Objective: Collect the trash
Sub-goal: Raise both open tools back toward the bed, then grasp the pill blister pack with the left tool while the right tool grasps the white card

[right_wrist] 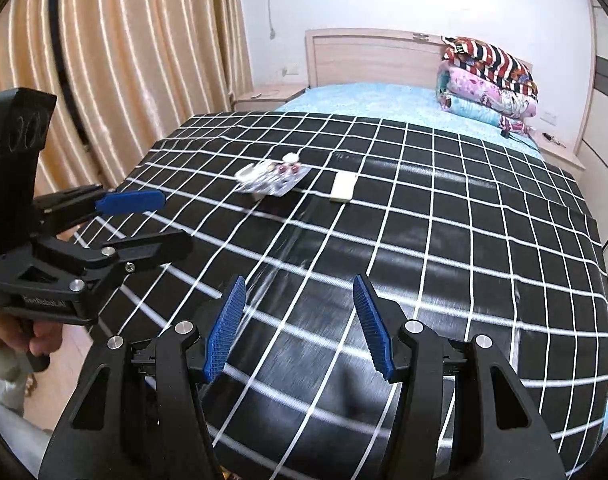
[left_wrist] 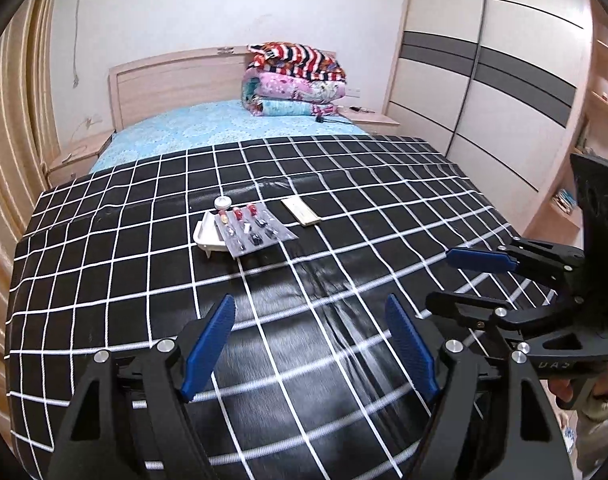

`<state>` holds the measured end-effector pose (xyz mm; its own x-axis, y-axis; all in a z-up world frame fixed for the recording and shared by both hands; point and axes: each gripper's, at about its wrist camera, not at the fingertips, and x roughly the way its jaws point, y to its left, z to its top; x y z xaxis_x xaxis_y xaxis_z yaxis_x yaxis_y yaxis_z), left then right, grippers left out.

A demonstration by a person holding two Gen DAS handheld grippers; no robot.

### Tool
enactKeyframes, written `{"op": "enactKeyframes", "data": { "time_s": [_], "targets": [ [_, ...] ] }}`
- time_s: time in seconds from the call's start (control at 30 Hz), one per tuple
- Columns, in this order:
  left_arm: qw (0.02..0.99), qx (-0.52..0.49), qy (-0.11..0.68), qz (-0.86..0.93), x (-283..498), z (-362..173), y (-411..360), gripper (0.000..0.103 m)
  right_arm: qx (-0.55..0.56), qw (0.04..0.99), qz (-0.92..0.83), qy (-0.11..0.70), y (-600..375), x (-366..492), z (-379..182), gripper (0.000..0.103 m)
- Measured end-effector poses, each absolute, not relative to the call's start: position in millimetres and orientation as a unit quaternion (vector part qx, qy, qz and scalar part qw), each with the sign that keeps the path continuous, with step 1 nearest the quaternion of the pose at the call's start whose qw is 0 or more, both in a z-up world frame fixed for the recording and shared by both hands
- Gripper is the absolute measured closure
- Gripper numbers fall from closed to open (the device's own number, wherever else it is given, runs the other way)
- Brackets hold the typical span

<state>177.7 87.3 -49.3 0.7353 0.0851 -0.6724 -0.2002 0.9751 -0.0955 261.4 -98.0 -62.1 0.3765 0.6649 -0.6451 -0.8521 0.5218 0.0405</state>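
On the black cloth with white grid lines (left_wrist: 144, 280) lies a small white tray (left_wrist: 208, 236). A clear blister pack (left_wrist: 256, 232) of small red and black pieces rests partly on the tray. A white round cap (left_wrist: 223, 203) sits just behind it, and a flat cream box (left_wrist: 301, 211) lies to the right. The same blister pack (right_wrist: 274, 182) and cream box (right_wrist: 343, 187) appear in the right wrist view. My left gripper (left_wrist: 310, 308) is open and empty, well short of them. My right gripper (right_wrist: 299, 284) is also open and empty, beside the left.
The cloth covers the near part of a bed with a blue sheet (left_wrist: 224, 124). Folded quilts (left_wrist: 296, 80) are stacked by the headboard. A wardrobe (left_wrist: 484, 100) stands on the right, curtains (right_wrist: 124, 60) on the left, and nightstands flank the bed.
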Motion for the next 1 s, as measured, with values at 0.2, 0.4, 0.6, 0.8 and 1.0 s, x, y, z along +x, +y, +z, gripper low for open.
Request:
{"op": "enactKeyframes", "data": {
  "time_s": [0.2, 0.4, 0.6, 0.8, 1.0],
  "targets": [
    [0.92, -0.108, 0.363, 0.1, 209, -63, 112, 0.029, -0.137, 0.816, 0.461, 0.32, -81, 295, -65, 0.048],
    [0.915, -0.126, 0.364, 0.116, 234, -72, 131, 0.029, -0.126, 0.815, 0.456, 0.334, -69, 319, -72, 0.048],
    [0.909, -0.139, 0.373, 0.123, 254, -84, 142, 0.029, -0.117, 0.814, 0.451, 0.346, -60, 338, -80, 0.048],
    [0.907, -0.143, 0.375, 0.126, 267, -91, 148, 0.029, -0.115, 0.814, 0.449, 0.351, -54, 350, -83, 0.048],
    [0.906, -0.126, 0.38, 0.139, 268, -96, 151, 0.046, -0.124, 0.815, 0.447, 0.347, -45, 350, -86, 0.048]
  ]
}}
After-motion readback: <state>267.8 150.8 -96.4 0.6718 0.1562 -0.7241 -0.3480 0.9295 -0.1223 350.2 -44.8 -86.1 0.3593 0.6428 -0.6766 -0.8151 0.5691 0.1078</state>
